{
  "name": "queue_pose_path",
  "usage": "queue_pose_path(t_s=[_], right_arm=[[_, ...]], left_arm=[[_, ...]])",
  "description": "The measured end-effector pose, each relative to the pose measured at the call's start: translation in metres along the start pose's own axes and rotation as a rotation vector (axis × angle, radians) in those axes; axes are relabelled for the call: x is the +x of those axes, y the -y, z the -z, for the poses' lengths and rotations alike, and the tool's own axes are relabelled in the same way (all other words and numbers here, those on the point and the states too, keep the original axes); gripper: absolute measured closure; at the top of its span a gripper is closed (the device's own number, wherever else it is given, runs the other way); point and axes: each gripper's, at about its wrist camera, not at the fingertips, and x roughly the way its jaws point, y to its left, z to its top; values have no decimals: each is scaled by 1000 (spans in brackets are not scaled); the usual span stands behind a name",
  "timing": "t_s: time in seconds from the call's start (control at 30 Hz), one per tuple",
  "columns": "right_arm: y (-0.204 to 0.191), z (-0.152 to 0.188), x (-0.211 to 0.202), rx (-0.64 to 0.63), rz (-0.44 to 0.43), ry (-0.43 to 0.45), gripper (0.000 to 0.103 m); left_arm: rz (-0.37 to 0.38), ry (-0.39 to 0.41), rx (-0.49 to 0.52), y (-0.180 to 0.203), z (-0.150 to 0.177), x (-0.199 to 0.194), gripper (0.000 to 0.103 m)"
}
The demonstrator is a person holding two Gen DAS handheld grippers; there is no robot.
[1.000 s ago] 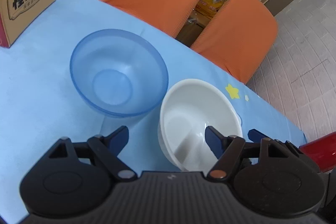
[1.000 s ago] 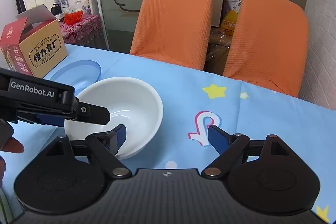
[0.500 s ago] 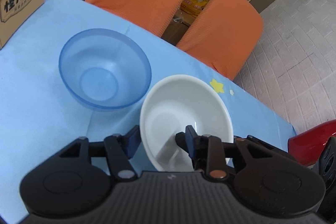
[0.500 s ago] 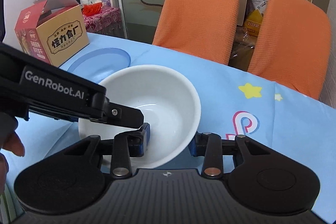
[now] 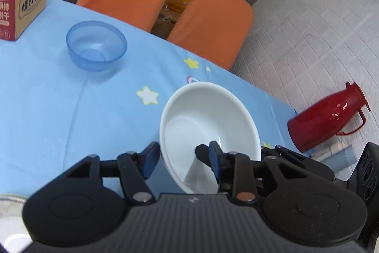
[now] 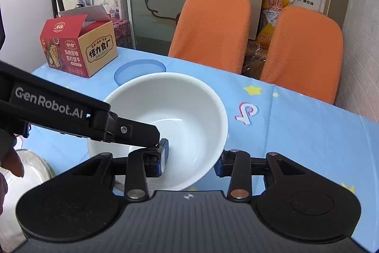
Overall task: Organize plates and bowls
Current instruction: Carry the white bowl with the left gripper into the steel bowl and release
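A white bowl (image 5: pixel 208 125) is held tilted above the blue tablecloth. My left gripper (image 5: pixel 182 155) is shut on its left rim, one finger inside and one outside. My right gripper (image 6: pixel 193 158) is shut on the near right rim of the same bowl (image 6: pixel 180 110); the left gripper's arm crosses this view from the left. A translucent blue bowl (image 5: pixel 96 45) stands alone on the cloth at the far left; it also shows behind the white bowl in the right wrist view (image 6: pixel 139 68).
A red and tan cardboard box (image 6: pixel 78 46) stands at the table's far left corner. Two orange chairs (image 6: pixel 210 27) line the far edge. A clear glass dish (image 6: pixel 26 170) sits near left. A red thermos (image 5: pixel 329 115) lies on the floor right.
Both grippers have lifted the white bowl off the cloth, pulling it nearer and to the right, away from the blue bowl. The right gripper closed onto its rim.
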Motion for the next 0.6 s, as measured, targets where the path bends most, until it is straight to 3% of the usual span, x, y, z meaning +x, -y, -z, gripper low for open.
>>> queue_pose_path(t_s=[0.3, 0.6], right_arm=[[-7, 66, -56, 58, 87, -20, 34], [-32, 99, -73, 24, 127, 3, 33]], left_arm=[[75, -84, 85, 26, 80, -18, 72], [87, -108, 118, 23, 121, -34, 72]])
